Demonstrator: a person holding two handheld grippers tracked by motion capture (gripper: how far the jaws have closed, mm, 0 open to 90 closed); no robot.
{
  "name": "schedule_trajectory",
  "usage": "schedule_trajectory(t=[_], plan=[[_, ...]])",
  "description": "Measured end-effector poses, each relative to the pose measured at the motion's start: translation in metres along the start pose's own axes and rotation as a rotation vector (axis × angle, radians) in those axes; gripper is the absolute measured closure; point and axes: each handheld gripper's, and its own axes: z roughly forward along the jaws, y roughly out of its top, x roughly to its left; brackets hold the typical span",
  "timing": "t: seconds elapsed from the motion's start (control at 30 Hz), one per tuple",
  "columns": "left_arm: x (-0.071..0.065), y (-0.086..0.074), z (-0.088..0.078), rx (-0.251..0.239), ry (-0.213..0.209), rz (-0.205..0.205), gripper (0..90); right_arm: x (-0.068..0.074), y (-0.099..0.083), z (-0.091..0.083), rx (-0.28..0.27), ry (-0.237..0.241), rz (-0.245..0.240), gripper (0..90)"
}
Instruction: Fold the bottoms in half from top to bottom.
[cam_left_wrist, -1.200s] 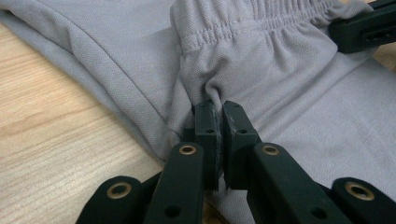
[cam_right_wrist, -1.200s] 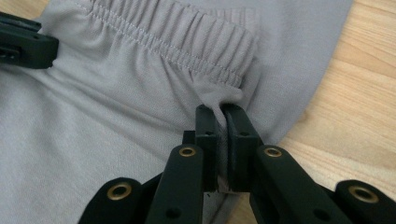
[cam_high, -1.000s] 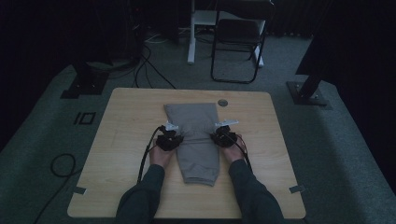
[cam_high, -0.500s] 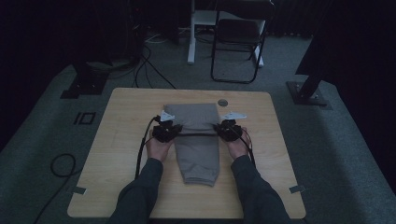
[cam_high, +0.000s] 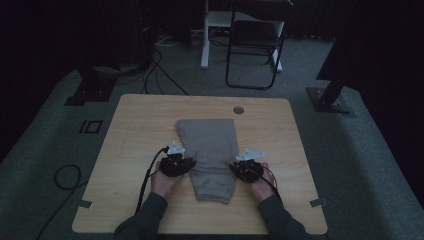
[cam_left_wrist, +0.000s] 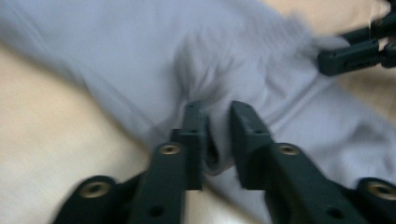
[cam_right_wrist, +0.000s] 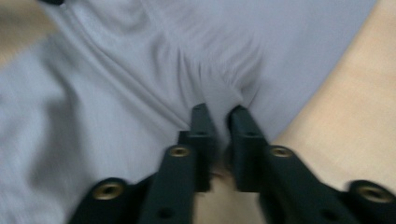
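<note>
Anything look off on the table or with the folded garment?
Nothing damaged or spilled. The grey garment lies folded mid-table, bunched into wrinkles where the left tongs and right tongs have cloth between their jaws, which have just been opening.

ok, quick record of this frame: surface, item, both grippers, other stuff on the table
surface: wooden table
item: grey folded garment, lying flat mid-table, long axis running away from the person
left gripper: at the garment's left edge, jaws just been opening, a pinch of cloth between them
right gripper: at the garment's right edge, jaws just been opening, a fold of cloth between them
other: round grommet near the far edge
</note>
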Motion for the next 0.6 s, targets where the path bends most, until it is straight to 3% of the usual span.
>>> schedule_trajectory(t=[0.07,0.17,0.23,0.27,0.33,0.4,0.5,0.6], plan=[[0.002,0.000,-0.006,-0.026,-0.006,0.003,65.6,-0.003,0.000,-0.004,-0.018,0.028,0.017,61.6],[0.007,0.012,-0.016,-0.079,0.010,-0.017,62.7,-0.010,0.010,-0.017,-0.091,0.037,0.033,57.6],[0.012,0.021,-0.018,-0.097,0.024,-0.034,63.6,-0.017,0.018,-0.022,-0.124,0.033,0.061,59.4],[0.015,0.024,-0.017,-0.102,0.028,-0.040,67.5,-0.021,0.022,-0.021,-0.129,0.024,0.074,64.8],[0.020,0.031,-0.009,-0.084,0.044,-0.053,79.8,-0.028,0.028,-0.013,-0.109,0.002,0.095,75.9],[0.024,0.035,0.005,-0.050,0.064,-0.066,86.7,-0.036,0.031,0.001,-0.069,-0.009,0.119,80.4],[0.028,0.038,0.029,0.014,0.071,-0.066,87.8,-0.042,0.033,0.025,-0.023,-0.030,0.140,81.3],[0.025,0.037,0.044,0.041,0.053,-0.044,87.7,-0.043,0.034,0.039,0.005,-0.014,0.150,80.6]])
